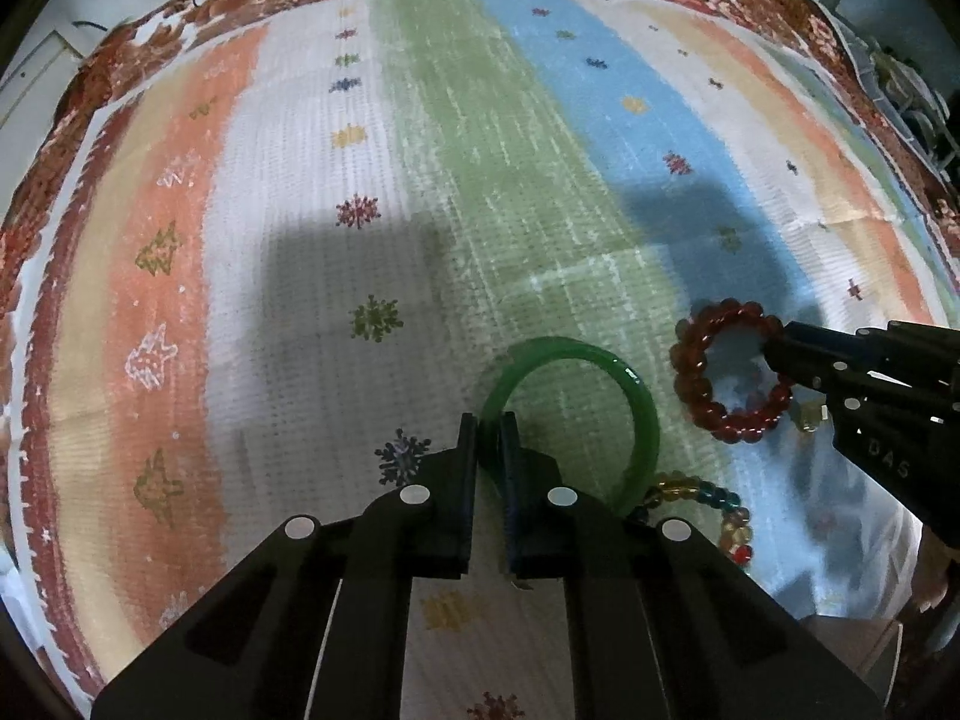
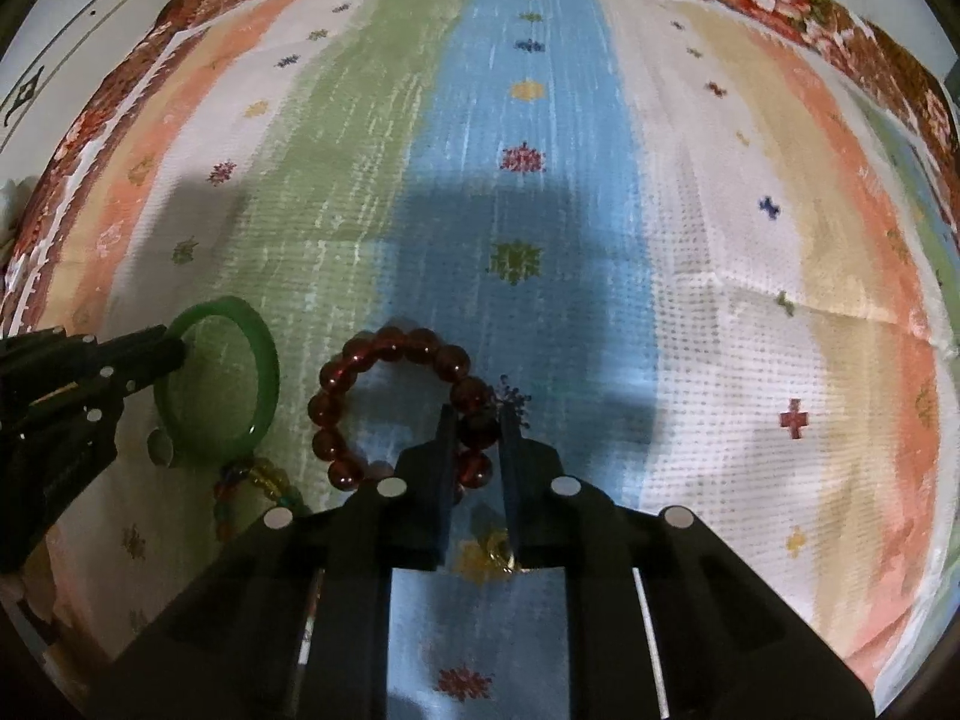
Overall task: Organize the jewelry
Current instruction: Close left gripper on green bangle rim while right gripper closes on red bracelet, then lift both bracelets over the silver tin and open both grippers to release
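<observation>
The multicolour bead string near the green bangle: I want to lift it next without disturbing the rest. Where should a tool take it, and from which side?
Probably the free arc curving away from the bangle, taken from above with the fingers straddling one strand. Its other end lies against or under the bangle's rim, so a grip there would likely nudge the bangle, which the left tool holds.

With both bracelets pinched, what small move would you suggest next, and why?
Probably lift both straight up a little. The left hand-held gripper is shut on the smooth green bangle and the right hand-held gripper on the dark red beaded bracelet, both low over the striped cloth.
</observation>
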Motion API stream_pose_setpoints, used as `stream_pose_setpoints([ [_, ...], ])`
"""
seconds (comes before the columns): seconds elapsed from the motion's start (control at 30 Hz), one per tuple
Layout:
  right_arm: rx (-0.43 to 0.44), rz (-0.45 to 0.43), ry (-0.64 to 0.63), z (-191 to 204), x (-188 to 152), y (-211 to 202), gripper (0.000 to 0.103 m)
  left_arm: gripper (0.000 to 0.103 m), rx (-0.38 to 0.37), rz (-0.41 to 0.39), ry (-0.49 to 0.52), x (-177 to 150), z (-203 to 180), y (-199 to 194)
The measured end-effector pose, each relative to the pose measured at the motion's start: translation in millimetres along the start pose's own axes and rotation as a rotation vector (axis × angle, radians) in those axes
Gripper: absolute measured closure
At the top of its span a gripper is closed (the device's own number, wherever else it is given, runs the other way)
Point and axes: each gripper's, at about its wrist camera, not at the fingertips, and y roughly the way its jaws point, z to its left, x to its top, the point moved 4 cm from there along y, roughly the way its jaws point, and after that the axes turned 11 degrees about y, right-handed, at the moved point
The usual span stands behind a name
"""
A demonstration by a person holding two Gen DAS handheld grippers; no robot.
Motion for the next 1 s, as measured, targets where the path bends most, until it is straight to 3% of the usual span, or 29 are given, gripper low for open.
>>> stream_pose_setpoints([
  [0.57, 0.017, -0.068, -0.038, 8, -12, -48, 0.088, 0.095, -0.050, -0.102, 0.016, 3, -21, -49],
  [1.0, 0.016, -0.139, -0.071, 14, -35, -92, 0.088, 0.095, -0.063, -0.158, 0.008, -14, -29, -82],
])
